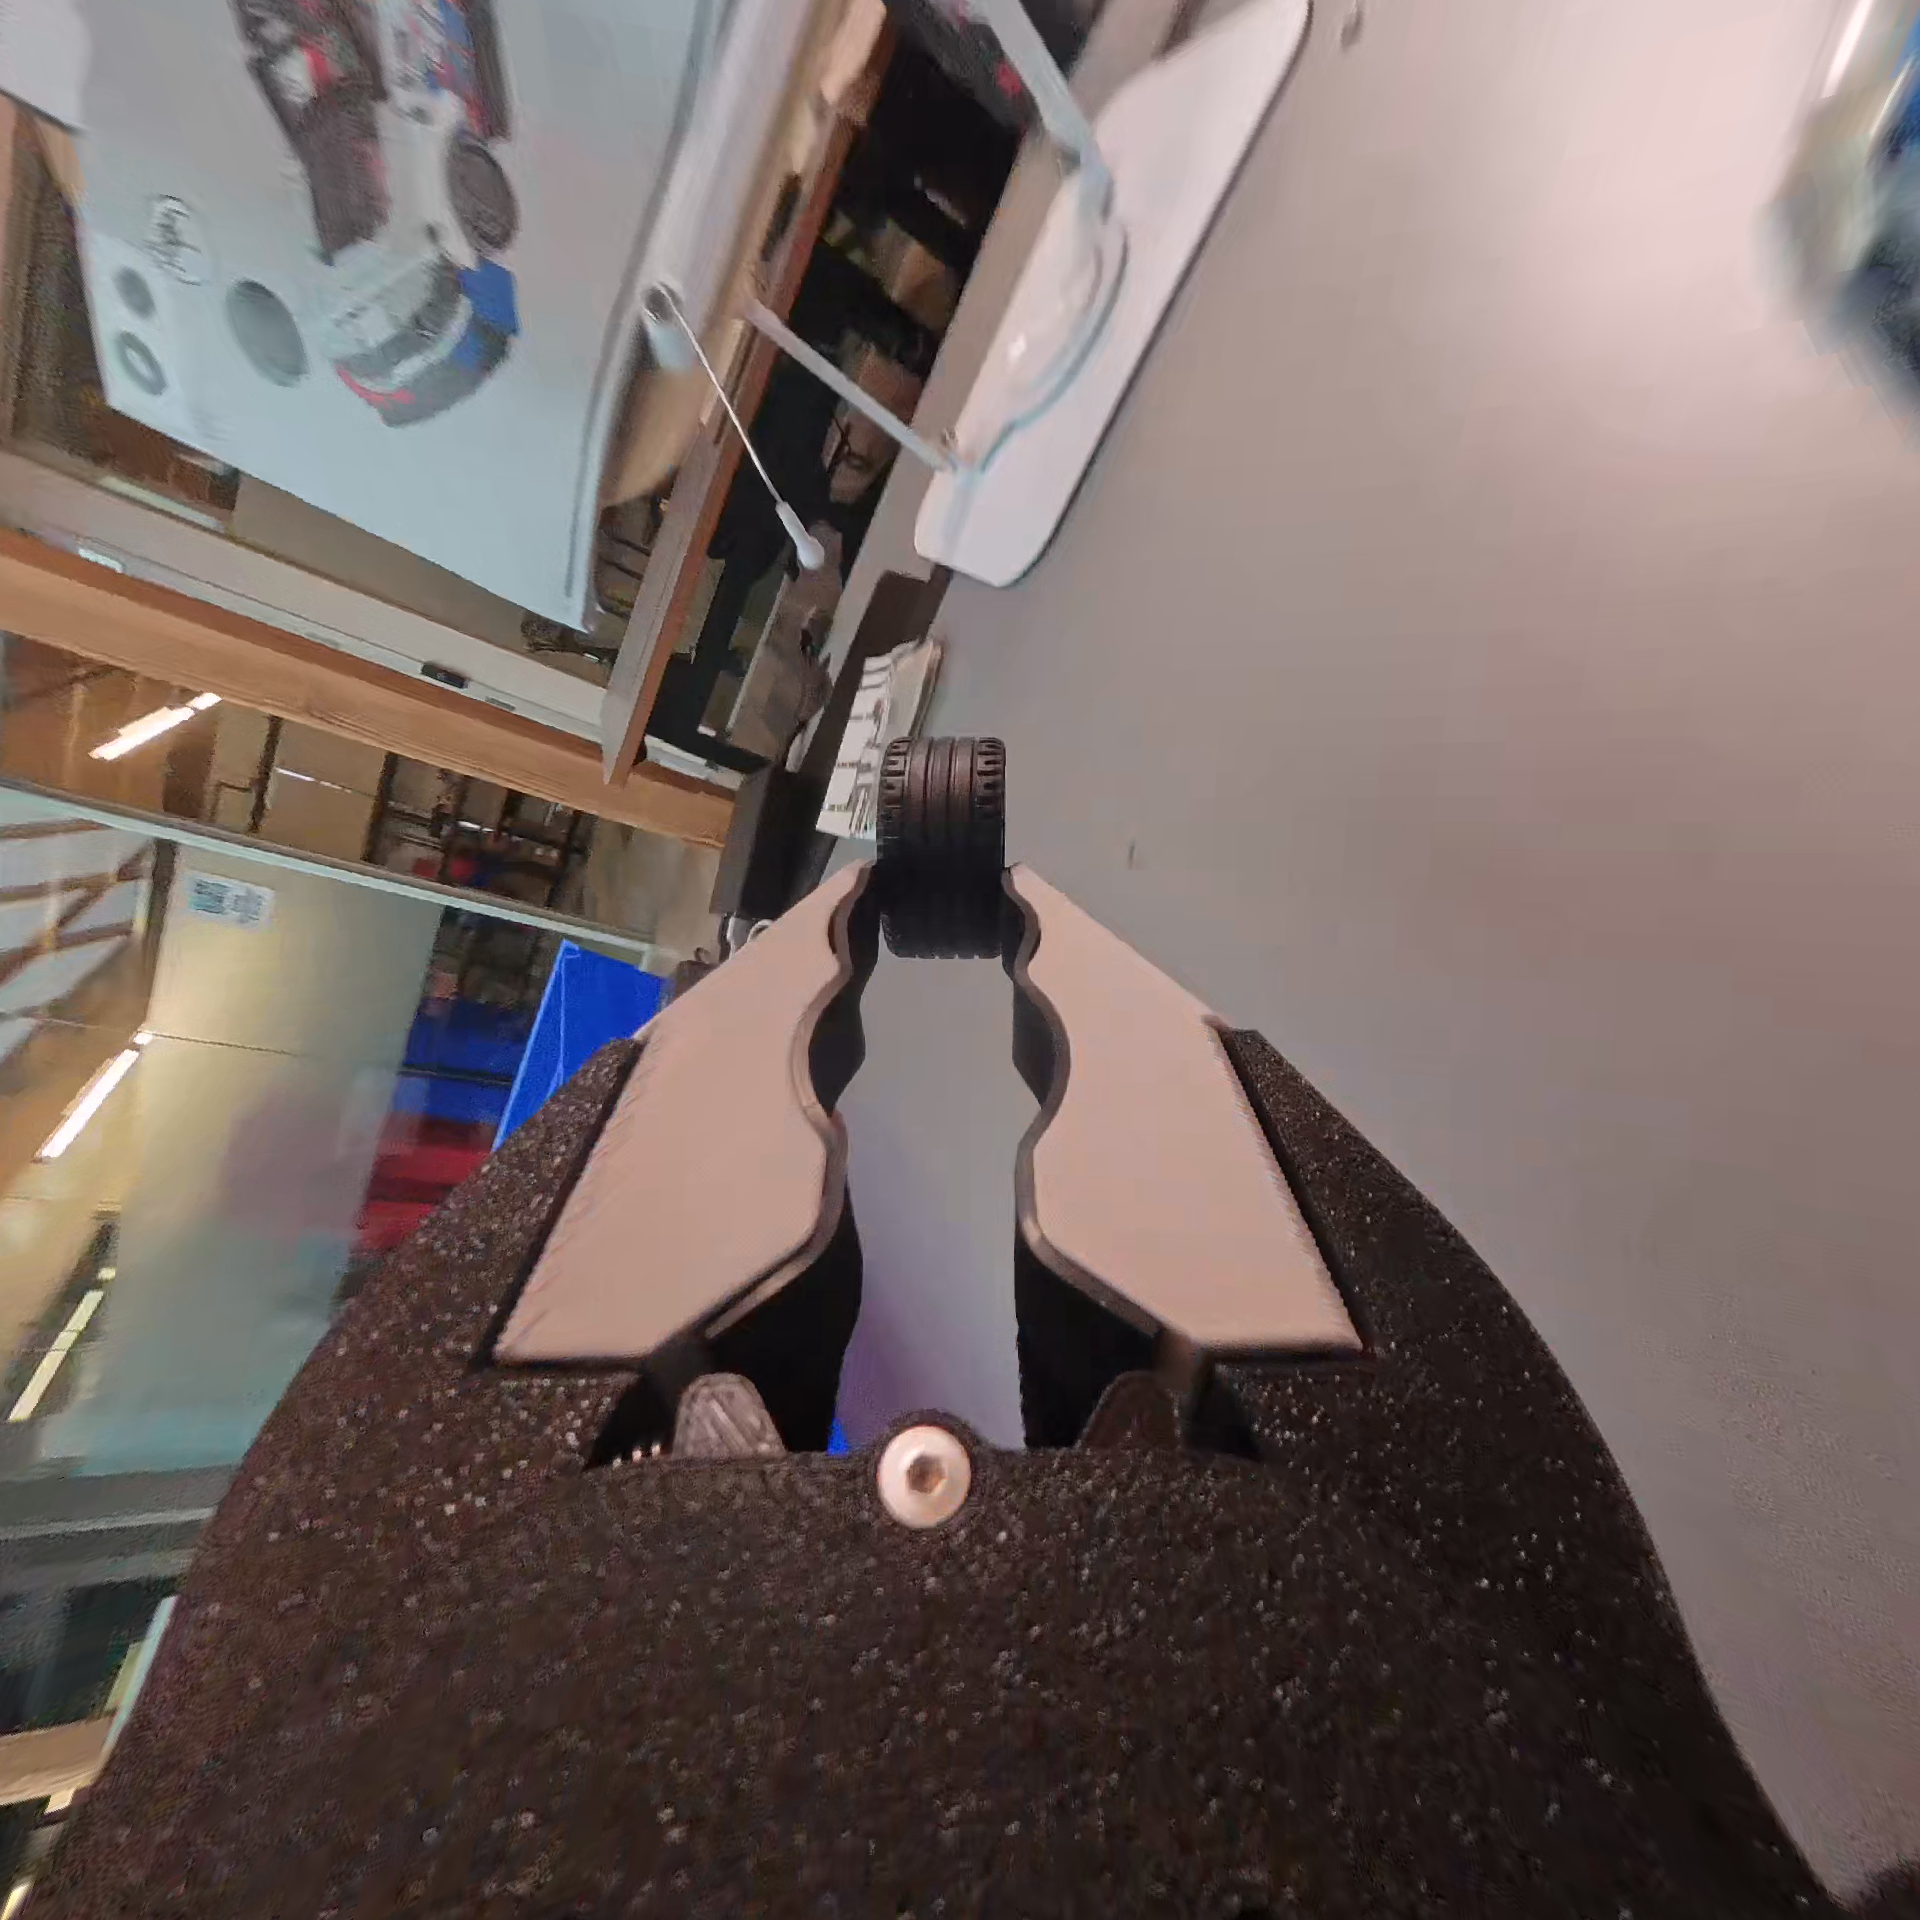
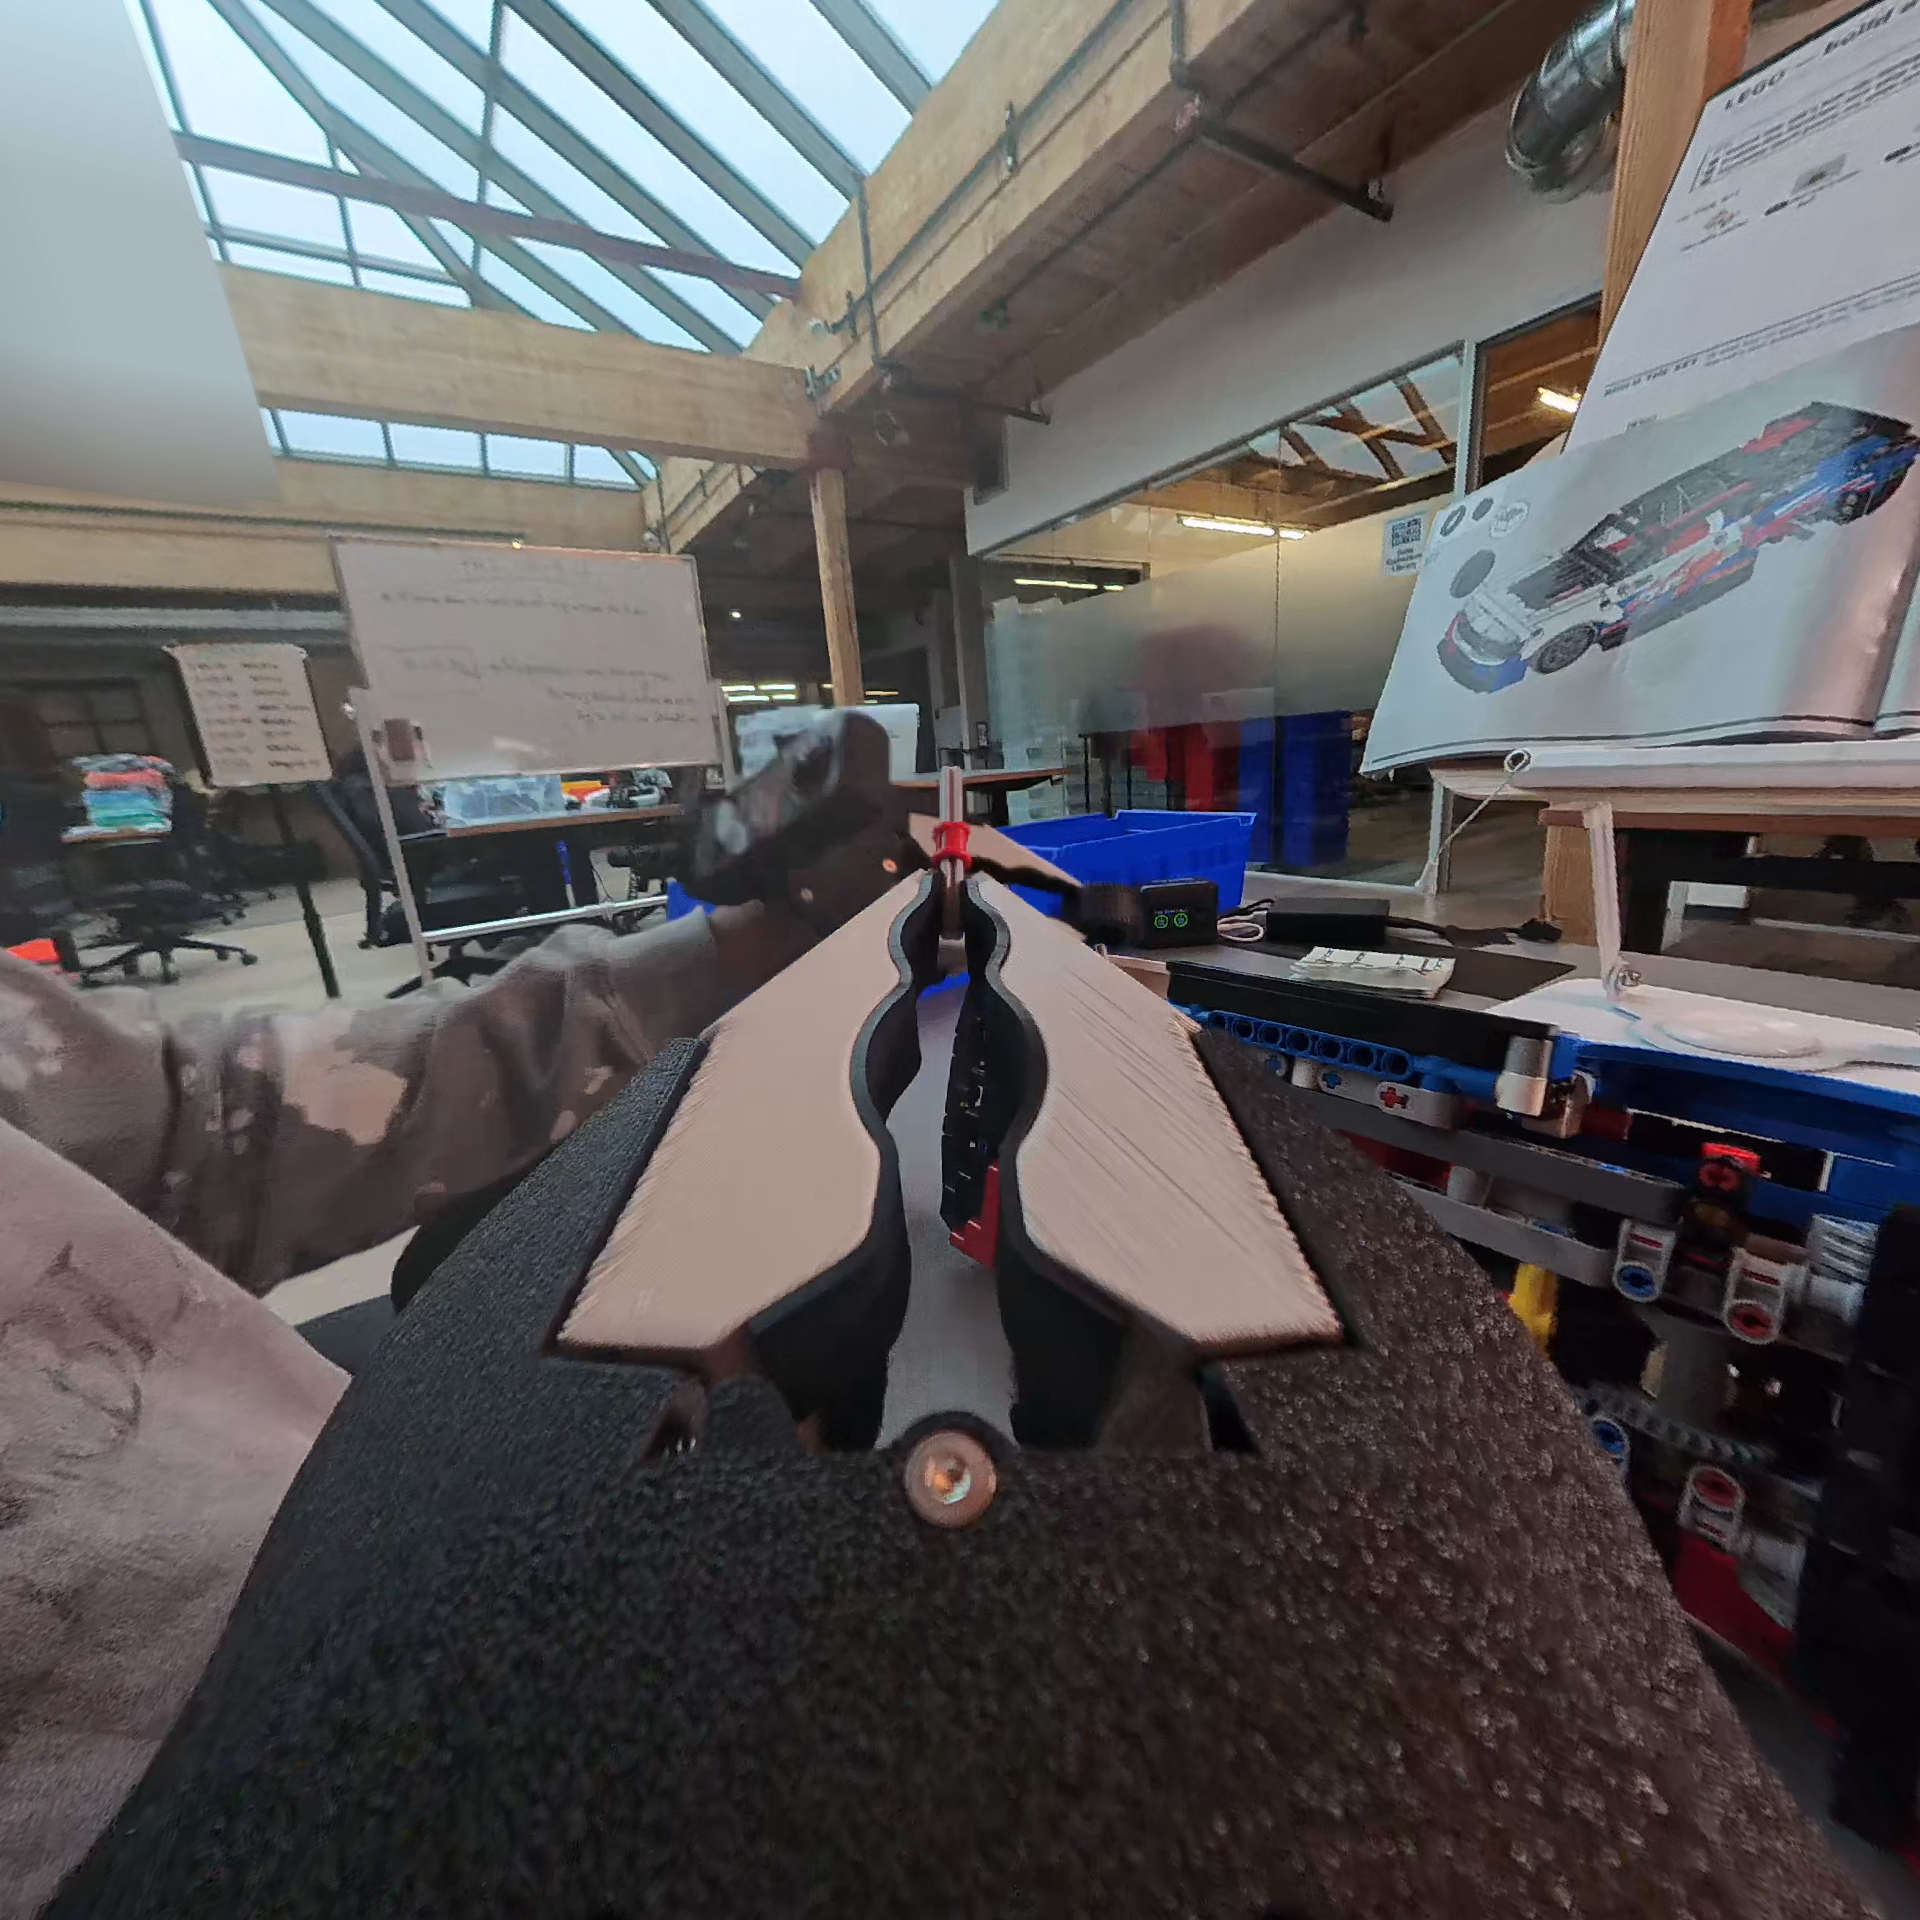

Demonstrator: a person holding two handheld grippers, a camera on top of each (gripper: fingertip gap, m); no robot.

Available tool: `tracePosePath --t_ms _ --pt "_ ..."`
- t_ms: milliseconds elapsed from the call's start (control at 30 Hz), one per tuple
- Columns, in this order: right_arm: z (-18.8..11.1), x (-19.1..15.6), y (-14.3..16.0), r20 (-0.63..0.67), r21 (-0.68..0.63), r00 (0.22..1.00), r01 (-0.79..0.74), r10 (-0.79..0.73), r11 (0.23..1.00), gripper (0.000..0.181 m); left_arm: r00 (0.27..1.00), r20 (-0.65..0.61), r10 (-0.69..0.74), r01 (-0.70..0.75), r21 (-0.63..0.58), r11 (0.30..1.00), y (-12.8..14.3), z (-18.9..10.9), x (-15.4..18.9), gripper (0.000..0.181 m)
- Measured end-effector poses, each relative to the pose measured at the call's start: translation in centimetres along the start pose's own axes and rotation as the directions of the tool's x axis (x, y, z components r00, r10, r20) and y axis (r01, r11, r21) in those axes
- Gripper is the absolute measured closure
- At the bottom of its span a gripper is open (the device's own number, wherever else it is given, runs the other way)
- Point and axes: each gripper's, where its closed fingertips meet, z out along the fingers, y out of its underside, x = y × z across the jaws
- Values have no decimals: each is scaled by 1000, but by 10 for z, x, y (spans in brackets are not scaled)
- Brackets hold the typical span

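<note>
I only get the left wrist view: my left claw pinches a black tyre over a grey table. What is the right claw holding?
Observer: The right claw is shut on a thin grey axle carrying a red bush.
Operator: Where is the model?
Observer: A blue and grey brick-built chassis sits just right of the right claw.
Operator: How close are the two claws?
Observer: The left claw reaches past the axle, its black tyre just right of the right claw's tips.

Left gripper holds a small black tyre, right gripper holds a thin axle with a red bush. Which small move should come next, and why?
Probably bring the two together: the left gripper is shut on the black tyre, and the right gripper pinches the grey axle upright, its free end bare above the red bush.
</note>
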Motion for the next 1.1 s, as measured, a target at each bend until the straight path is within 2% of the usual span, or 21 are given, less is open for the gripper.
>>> tracePosePath --t_ms 100,267,367,433,500,600,633,700,767,800,900,967,1100 --pt "-5 10 -3 -18 15 1000 -7 7 1000 178 994 -24 111 -112 -52 992 27 33 12 159" --pt "-12 30 -7 -46 20 997 -55 56 998 179 976 -125 180 -192 -86 978 33 68 35 159" --pt "-17 37 -10 -50 30 995 -86 88 996 179 965 -202 167 -182 -57 982 29 73 51 158" --pt "-18 40 -8 -55 19 994 -93 94 995 178 960 -264 89 -105 -47 993 26 69 57 148" --pt "-19 42 -4 -61 12 993 -99 100 995 178 936 -349 -39 31 -29 999 21 60 61 136" --pt "-18 42 2 -56 9 991 -122 122 993 178 820 -510 -259 304 4 953 5 36 58 127" --pt "-17 41 3 -52 9 990 -127 127 992 178 770 -541 -339 428 44 903 -6 26 46 130" --pt "-15 39 5 -43 7 991 -128 128 992 177 628 -612 -482 687 144 712 -39 -7 8 137" --pt "-12 35 5 -28 18 992 -123 123 992 178 458 -730 -507 853 201 482 -80 -53 -18 142" --pt "-10 32 3 -12 27 992 -123 123 992 178 384 -783 -489 897 189 400 -99 -76 -20 143" --pt "0 21 -1 23 53 994 -109 107 993 178 184 -905 -384 962 85 260 -155 -137 4 144" --pt "6 12 -5 35 63 997 -69 67 996 179 72 -938 -340 977 -3 215 -183 -162 31 147" --pt "14 -3 -9 17 64 997 71 -73 995 178 -53 -963 -264 993 -80 92 -211 -187 65 148"
